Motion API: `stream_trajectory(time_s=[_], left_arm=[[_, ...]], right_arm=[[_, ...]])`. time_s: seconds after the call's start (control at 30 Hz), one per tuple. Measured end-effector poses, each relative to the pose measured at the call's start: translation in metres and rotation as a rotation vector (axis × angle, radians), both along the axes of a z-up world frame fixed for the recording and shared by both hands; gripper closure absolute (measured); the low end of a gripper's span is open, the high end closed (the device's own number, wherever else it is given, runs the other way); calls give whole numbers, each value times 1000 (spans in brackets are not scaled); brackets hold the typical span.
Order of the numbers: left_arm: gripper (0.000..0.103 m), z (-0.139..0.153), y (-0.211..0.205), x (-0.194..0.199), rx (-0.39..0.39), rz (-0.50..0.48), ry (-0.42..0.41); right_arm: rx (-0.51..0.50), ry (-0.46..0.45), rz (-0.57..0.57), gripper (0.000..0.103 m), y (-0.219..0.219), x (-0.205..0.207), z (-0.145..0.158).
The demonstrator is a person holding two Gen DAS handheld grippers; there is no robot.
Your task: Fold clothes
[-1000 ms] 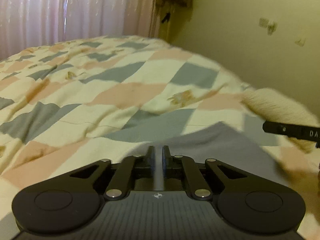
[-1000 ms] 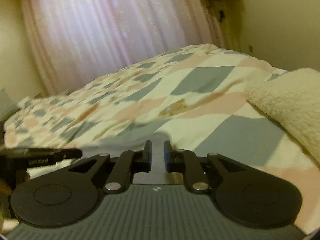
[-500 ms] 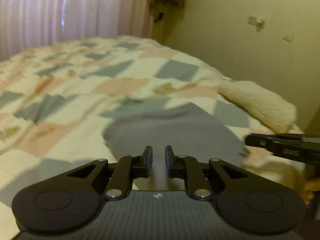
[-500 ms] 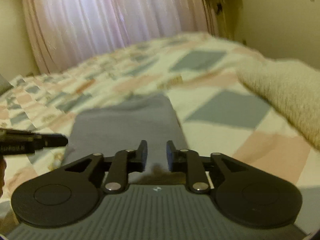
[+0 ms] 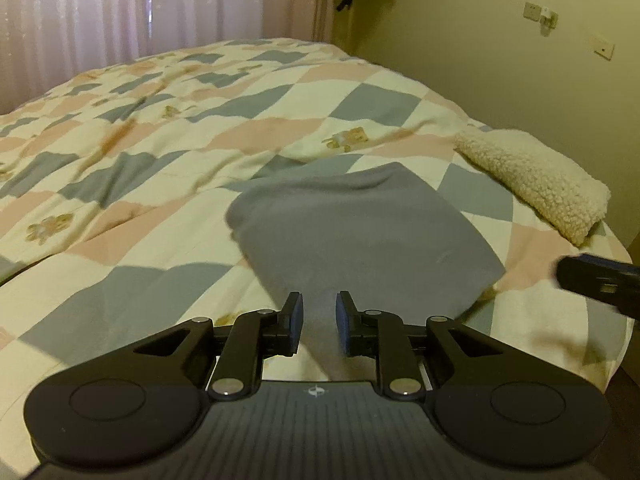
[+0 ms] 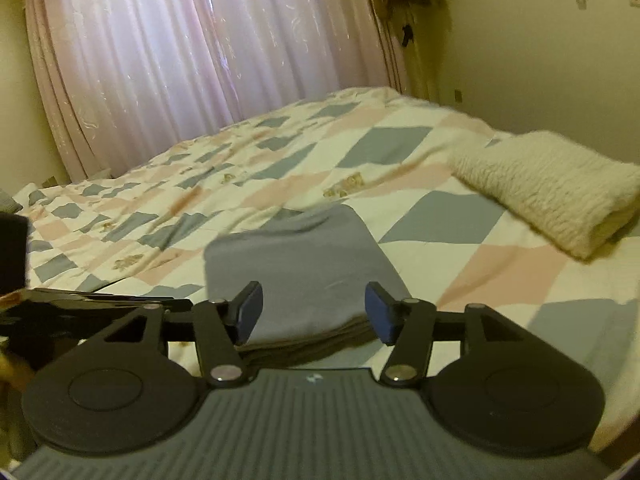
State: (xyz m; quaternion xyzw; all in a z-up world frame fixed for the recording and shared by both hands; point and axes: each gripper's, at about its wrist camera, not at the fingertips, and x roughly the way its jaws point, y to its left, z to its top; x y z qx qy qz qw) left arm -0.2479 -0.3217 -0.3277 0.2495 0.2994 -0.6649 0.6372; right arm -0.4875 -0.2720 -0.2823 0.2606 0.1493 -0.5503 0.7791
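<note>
A grey garment (image 6: 304, 268) is seen folded into a flat, roughly rectangular stack on the bed (image 6: 500, 268), its layered edges visible at the near end in the right wrist view (the top surface is smooth, with only a faint crease). It lies near the bed's front edge, just ahead of both grippers. The left gripper (image 5: 319, 322) is held with its jaws a narrow gap apart, nothing gripped, the garment's near end seen between them. The right gripper (image 6: 312, 314) is held with its jaws wide apart and empty. A rolled cream fleece blanket (image 6: 552, 188) is set well apart to the right. The bed is covered by a quilt (image 5: 168, 128) checked in cream, pink and grey. Pink curtains (image 6: 192, 64) and yellowish walls (image 5: 480, 32) are seen behind.
</note>
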Motion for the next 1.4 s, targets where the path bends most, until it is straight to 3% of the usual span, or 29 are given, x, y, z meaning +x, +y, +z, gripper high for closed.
stream_trajectory(time_s=[0.23, 0.5, 0.77, 1.0, 1.13, 1.23, 1.3, 1.37, 1.4], left_arm=[[74, 18, 40, -1, -6, 18, -33], [67, 21, 74, -7, -20, 28, -86], [65, 5, 58, -9, 16, 63, -136], [64, 6, 30, 6, 5, 114, -145], [64, -4, 4, 33, 46, 173, -127], [62, -10, -6, 48, 99, 179, -82], [44, -8, -3, 52, 95, 158, -28], [33, -7, -2, 50, 96, 117, 35], [33, -8, -4, 50, 103, 96, 75]], right_arm=[[-28, 18, -30, 45, 60, -8, 23], [6, 24, -28, 42, 88, -13, 9], [38, 41, -14, 42, 73, -25, -2], [-58, 120, 20, 36, 87, -26, 35], [-154, 168, 54, 24, 104, -22, 65], [-153, 175, 85, 19, 97, -20, 66], [-94, 138, 108, 19, 74, -24, 52], [-2, 61, 113, 21, 40, -34, 33], [38, 8, 122, 25, 23, -40, 23]])
